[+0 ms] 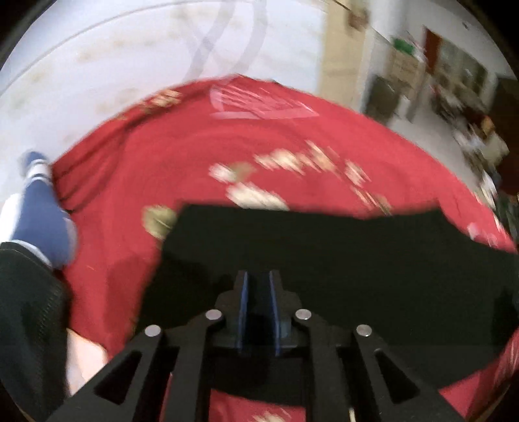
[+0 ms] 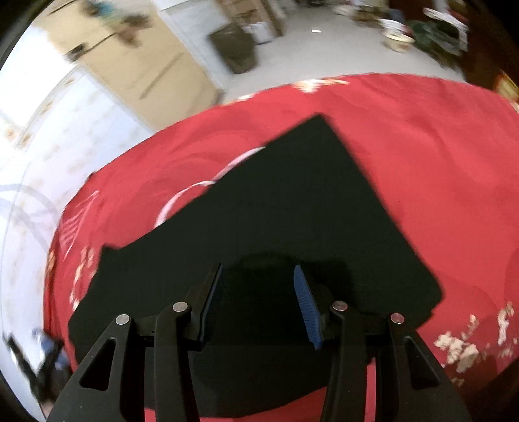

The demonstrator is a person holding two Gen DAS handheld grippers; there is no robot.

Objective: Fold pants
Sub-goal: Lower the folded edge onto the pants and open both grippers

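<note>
Black pants [image 1: 356, 259] lie flat as a folded dark panel on a red flowered bed cover [image 1: 162, 162]. My left gripper [image 1: 259, 276] hangs over the near part of the pants, its blue pads only a narrow slot apart. The slot looks black, so whether cloth sits in it is unclear. In the right wrist view the pants [image 2: 292, 201] stretch away toward a far corner. My right gripper [image 2: 259, 272] stands open above their near end, and only flat cloth shows between its fingers [image 2: 305, 298]. Both views are blurred.
A person's foot in a blue sock [image 1: 42, 227] and a leg in black shorts [image 1: 26, 308] are at the cover's left edge. Beyond the red cover [image 2: 438, 146] lie pale floor, a beige cabinet [image 2: 129, 58], a dark bin [image 2: 233, 48] and clutter [image 2: 431, 29].
</note>
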